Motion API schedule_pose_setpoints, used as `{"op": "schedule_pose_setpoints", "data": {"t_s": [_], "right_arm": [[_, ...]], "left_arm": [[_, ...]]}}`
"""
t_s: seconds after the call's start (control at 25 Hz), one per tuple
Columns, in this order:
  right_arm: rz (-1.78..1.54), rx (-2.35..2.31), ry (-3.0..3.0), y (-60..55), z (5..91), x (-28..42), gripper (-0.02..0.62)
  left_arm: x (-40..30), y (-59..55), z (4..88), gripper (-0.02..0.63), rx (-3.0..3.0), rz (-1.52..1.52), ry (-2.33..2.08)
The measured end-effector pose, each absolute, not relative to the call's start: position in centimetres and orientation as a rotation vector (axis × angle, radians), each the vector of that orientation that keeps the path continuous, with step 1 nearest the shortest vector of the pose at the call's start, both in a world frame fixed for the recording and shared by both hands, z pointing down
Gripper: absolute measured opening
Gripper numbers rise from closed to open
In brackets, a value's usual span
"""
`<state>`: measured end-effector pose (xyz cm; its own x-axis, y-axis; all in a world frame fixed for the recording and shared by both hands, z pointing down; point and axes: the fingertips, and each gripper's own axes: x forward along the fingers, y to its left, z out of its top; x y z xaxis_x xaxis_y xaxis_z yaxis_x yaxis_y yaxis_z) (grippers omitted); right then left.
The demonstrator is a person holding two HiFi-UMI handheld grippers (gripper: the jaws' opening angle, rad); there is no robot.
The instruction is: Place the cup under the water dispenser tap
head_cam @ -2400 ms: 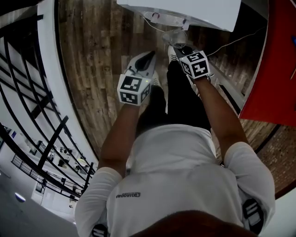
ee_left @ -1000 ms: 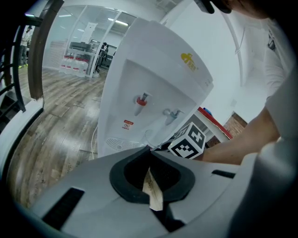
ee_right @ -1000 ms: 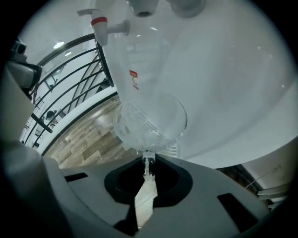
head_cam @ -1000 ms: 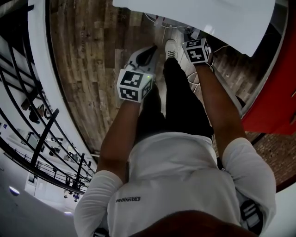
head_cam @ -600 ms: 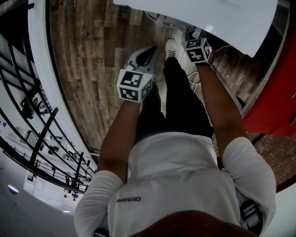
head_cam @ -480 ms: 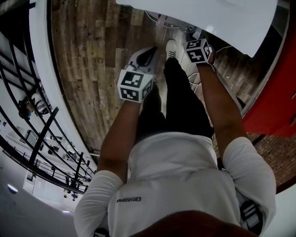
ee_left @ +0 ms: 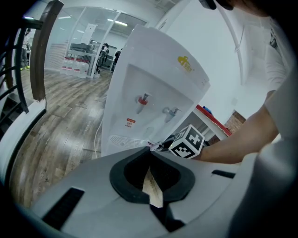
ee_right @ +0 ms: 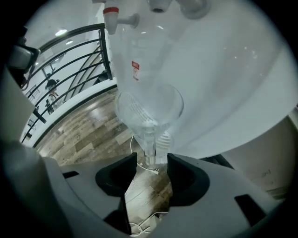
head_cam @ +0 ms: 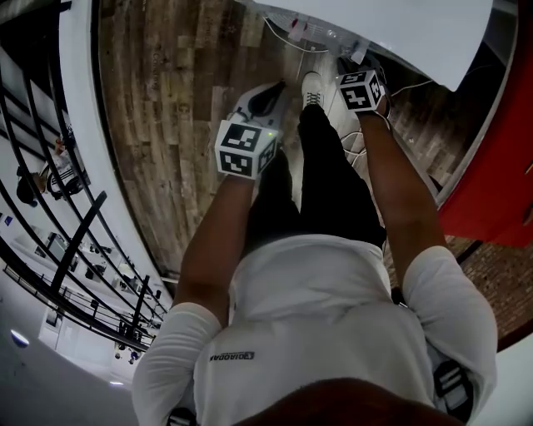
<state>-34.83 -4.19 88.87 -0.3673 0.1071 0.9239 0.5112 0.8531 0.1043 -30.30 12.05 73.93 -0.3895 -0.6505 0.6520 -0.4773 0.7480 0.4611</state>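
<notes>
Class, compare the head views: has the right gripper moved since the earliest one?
Yes. The right gripper has closed in on the dispenser; its jaws have just been opening, the cup stem loose between them.

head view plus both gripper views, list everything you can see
water dispenser: one, white, on the wooden floor
taps: two, one red, one grey, on the dispenser's front
cup: one, clear, stemmed, in front of the dispenser
cable: one, white, on the floor
railing: one, black, along the floor's edge
person's clothes: white shirt, black trousers
left claw: one, grey, shut
right claw: one, grey, jaws have just been opening, apart either side of the cup's stem
</notes>
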Motion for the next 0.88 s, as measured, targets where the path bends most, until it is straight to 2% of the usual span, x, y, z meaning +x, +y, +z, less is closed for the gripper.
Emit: {"op": "schedule_pose_setpoints", "data": {"t_s": [0.28,0.6,0.64,0.68,0.72,0.76,0.88], "right_arm": [[-0.308,-0.356,-1.871,-5.1,89.3,-30.8,0.19],[0.195,-0.508,-1.999,1.7,81.7,-27.8,0.184],[0.242,-0.494,-2.035,1.9,80.2,-28.4,0.173],[0.292,-0.486,-2.074,2.1,78.5,-29.0,0.134],[0.346,-0.488,-2.112,2.4,76.6,-29.4,0.066],[0.403,-0.505,-2.142,2.9,74.5,-29.6,0.039],[0.522,-0.636,-2.196,5.5,67.6,-29.5,0.021]], "left_arm": [[-28.2,13.6,74.5,-0.003,0.844,-0.221,-2.04],[-27.7,16.6,70.1,-0.003,0.857,-0.181,-2.095],[-28.3,17.0,69.3,-0.003,0.863,-0.171,-2.117],[-28.7,17.4,68.3,-0.003,0.869,-0.16,-2.138],[-29.0,17.9,67.3,-0.003,0.872,-0.152,-2.157],[-29.0,18.3,66.3,-0.003,0.874,-0.148,-2.172],[-28.9,19.4,62.8,-0.003,0.875,-0.15,-2.214]]}}
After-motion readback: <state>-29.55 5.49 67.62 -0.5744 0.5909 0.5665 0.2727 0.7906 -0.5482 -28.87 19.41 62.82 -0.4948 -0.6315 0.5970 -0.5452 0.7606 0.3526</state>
